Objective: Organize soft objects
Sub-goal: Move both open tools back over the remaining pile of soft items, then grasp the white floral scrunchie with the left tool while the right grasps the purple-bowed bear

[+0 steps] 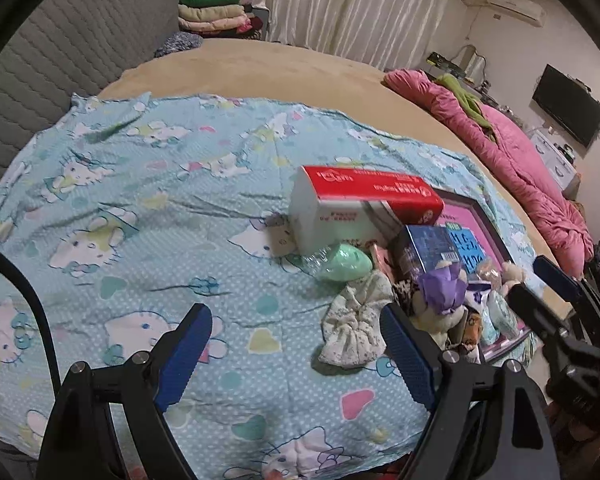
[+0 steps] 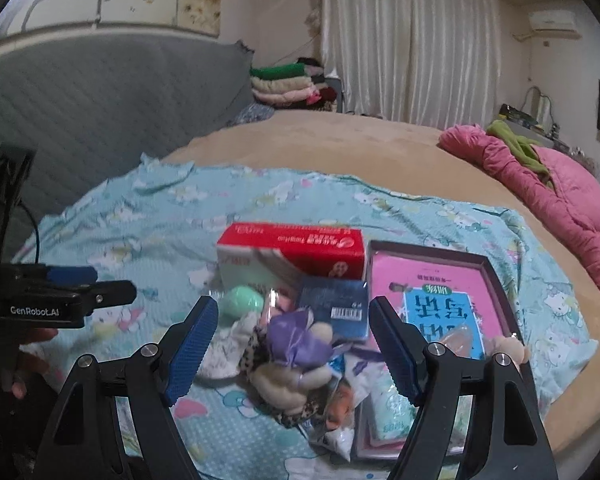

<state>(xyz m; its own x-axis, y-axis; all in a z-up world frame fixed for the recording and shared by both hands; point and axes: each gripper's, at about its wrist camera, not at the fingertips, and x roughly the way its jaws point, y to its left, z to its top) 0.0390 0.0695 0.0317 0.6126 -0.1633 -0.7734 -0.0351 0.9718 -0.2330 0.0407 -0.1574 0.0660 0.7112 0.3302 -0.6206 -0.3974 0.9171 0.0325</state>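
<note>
- A person's two hand-held grippers hang above a pale blue cartoon-cat bedsheet [image 1: 148, 216] spread on a tan bed, where a jumble of small soft goods waits to be sorted.
- The left gripper [image 1: 296, 344] has its blue-padded fingers spread wide with nothing between them; below the gap lies only sheet.
- The right gripper [image 2: 294, 348] likewise stands apart and empty, its jaws framing the heap from above.
- At the heart of the heap: a cream plush toy wrapped in crumpled purple cloth [image 2: 296, 344], lying directly under the right gripper's gap, so the right hand looks the nearer of the two.
- A white floral fabric scrunchie [image 1: 354, 328] lies just inside the left gripper's right-hand finger, on the pile's near-left edge; its puffed body runs roughly toward the camera.
- A mint-green rounded soft pouch [image 1: 344, 266] sits farther out, against a red-and-white cardboard box [image 1: 364, 208].
- A dark-rimmed shallow tray lined in pink [image 2: 484, 276] lies to the right, holding a blue printed sheet; it appears the likely destination, though that is a judgement.
- Hard to read: a leopard-print item, a glossy printed packet and a pale green tissue pack overlap beneath the plush, with edges hidden by the gripper fingers; the tray's near corner is cut off.
</note>
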